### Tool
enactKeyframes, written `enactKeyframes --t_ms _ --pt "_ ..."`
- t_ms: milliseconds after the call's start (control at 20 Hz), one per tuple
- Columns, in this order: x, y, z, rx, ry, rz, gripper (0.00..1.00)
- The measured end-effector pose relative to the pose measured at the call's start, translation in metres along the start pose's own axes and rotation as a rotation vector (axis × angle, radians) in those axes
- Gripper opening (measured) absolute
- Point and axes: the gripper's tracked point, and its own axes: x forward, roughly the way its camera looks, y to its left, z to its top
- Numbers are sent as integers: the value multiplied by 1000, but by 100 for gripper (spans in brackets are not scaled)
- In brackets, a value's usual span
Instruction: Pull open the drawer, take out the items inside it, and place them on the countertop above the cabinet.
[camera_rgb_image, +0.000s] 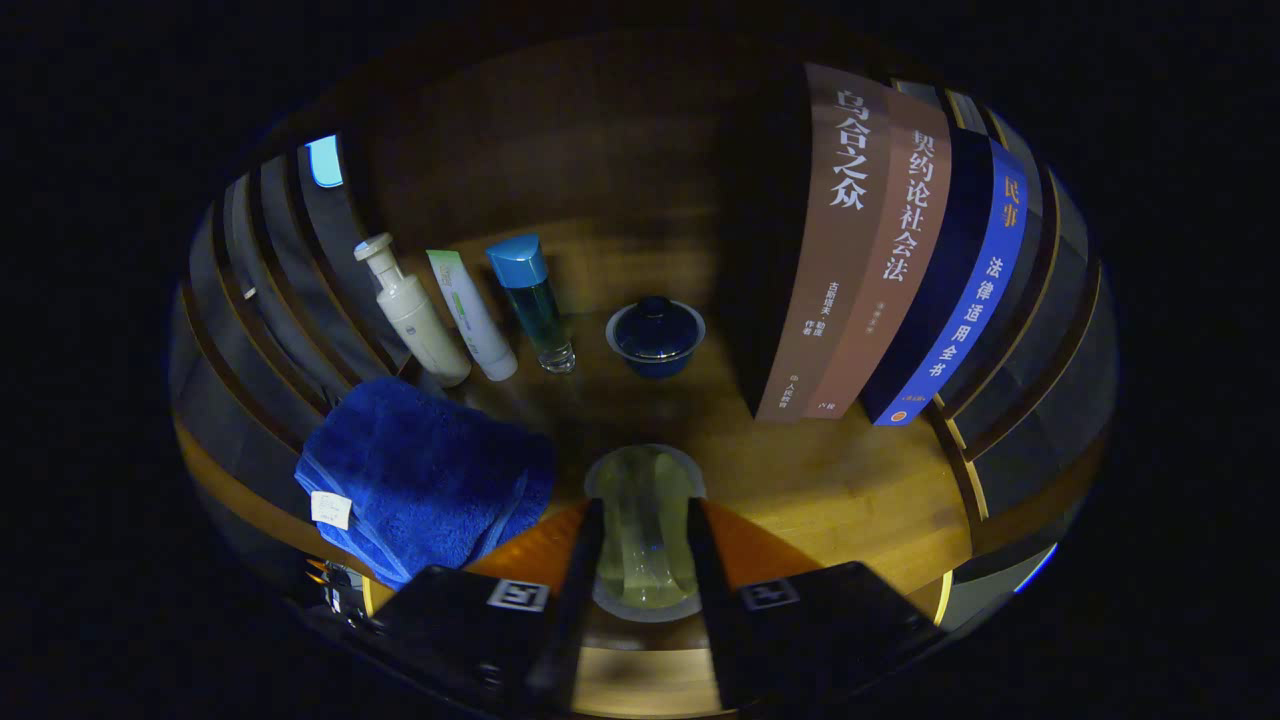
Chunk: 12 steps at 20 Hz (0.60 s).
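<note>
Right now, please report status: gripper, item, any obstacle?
Gripper shut on clear glass cup, over wooden countertop. Blue towel close beside the cup. Lidded blue bowl beyond, apart.

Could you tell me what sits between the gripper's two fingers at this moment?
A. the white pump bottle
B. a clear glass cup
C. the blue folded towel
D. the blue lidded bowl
B: the clear glass cup stands between the gripper fingers, which flank its sides, while the towel lies beside them and the lidded bowl and pump bottle stand beyond on the wooden countertop.
</note>
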Motion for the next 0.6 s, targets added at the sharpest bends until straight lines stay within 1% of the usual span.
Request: enactKeyframes --t_ms 100,150,250,400,600 --pt "-3 -2 0 3 -6 -3 81" --pt "-4 -2 0 4 -10 -2 91" --pt "-8 -2 -1 4 -20 2 100" --pt "-24 3 -1 7 -63 19 100" --pt "-61 9 -14 6 -166 37 100"
